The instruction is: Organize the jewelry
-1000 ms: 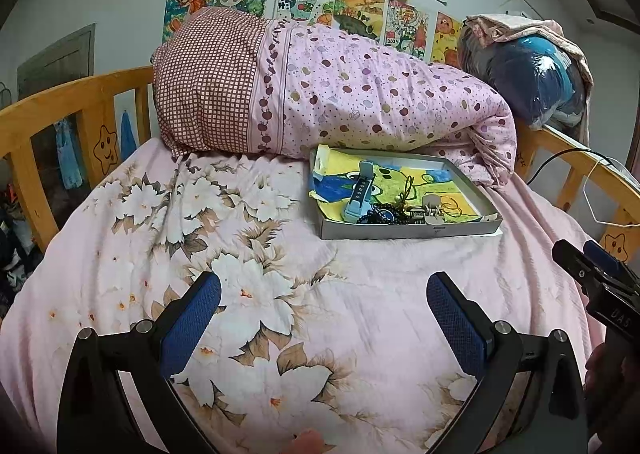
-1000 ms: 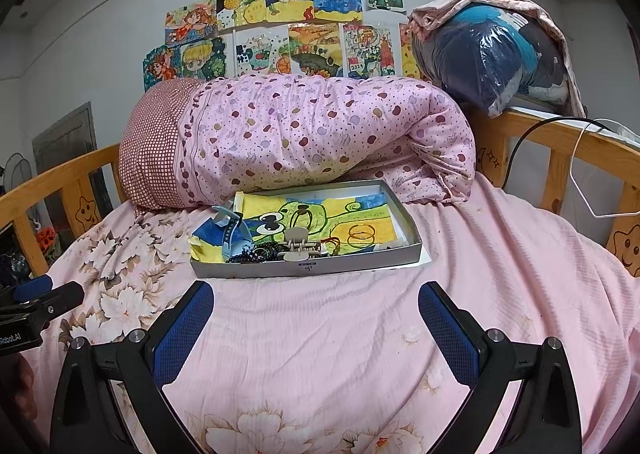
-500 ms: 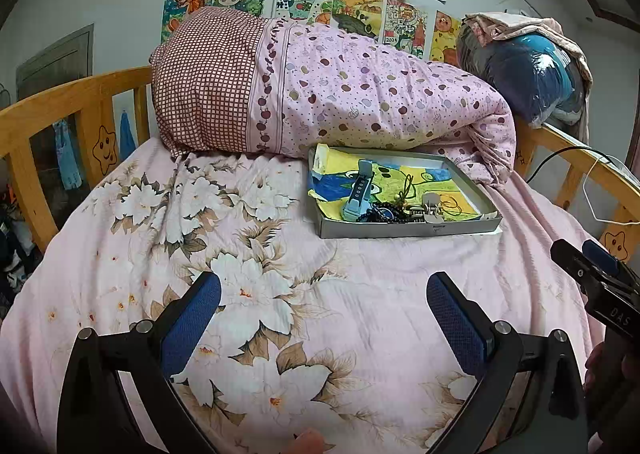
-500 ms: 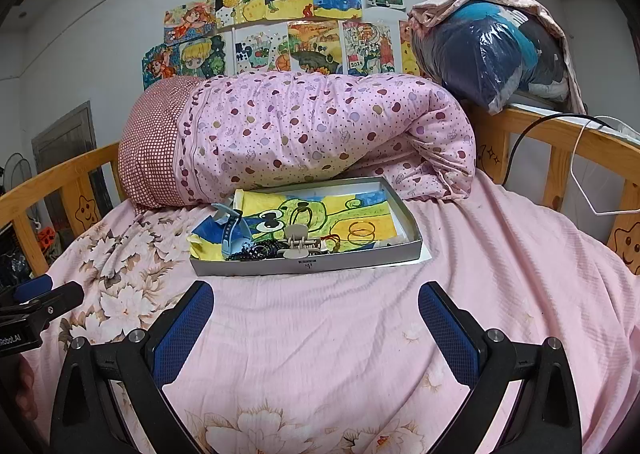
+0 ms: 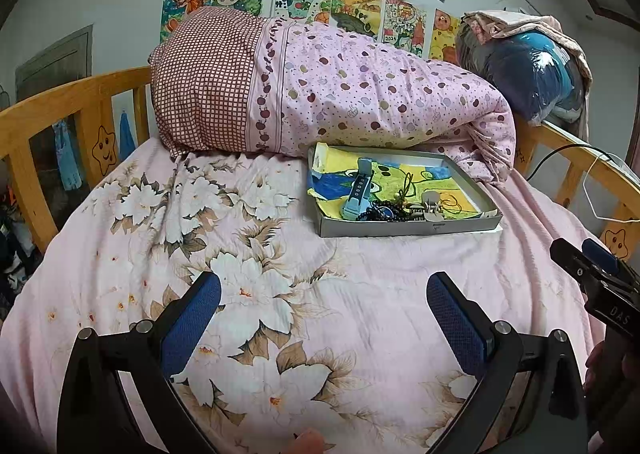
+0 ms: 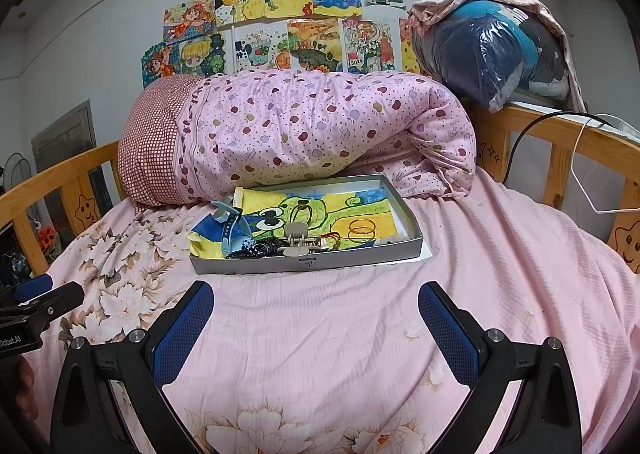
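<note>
The left gripper [image 5: 323, 304] is being held wide apart and empty above the floral sheet [image 5: 248, 282]; the right gripper [image 6: 316, 312] is likewise being held wide, gripping nothing; the grey tray [image 6: 308, 263] is being seen ahead against the rolled quilt [image 6: 320, 126]; the jewelry, dark beads [image 6: 248, 251], gold bangles [image 6: 361, 230], a blue watch [image 6: 232, 228], is lying bunched inside, near its front wall.

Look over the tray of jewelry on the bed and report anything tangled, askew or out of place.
In the grey tray, the jewelry is heaped at the near edge: the dark bead string, beige hair claw and thin cords overlap in a tangle. The blue watch leans over the drawing's crumpled left edge. Only the orange rings lie apart.
</note>
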A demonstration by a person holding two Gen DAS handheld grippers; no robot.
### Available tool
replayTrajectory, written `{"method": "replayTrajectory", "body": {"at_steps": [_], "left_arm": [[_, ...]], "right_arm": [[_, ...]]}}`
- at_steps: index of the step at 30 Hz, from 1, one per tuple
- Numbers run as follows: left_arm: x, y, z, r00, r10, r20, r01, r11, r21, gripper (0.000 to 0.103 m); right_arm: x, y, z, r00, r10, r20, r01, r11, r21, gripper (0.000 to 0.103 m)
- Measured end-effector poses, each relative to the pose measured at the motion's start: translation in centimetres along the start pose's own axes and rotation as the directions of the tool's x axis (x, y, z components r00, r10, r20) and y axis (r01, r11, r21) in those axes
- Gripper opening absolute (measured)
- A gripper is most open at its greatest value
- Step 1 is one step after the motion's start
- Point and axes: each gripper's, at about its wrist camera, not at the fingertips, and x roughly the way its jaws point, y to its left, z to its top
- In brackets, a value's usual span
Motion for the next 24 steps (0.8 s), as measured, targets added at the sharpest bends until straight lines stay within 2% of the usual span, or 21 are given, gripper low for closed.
{"method": "replayTrajectory", "body": {"at_steps": [14,24], "left_arm": [[0.17,-0.02,-0.26,1.000,0.027,-0.007,-0.027,0.999,0.023,0.101],[0.23,0.13,-0.29,1.000,0.011,-0.017,-0.011,0.999,0.030,0.101]], "right_arm": [[0.03,-0.01,-0.10,1.000,0.001,-0.007,-0.001,1.000,-0.001,0.103],[0.04,0.01,-0.27,1.000,0.001,-0.019,-0.001,1.000,0.000,0.103]]}}
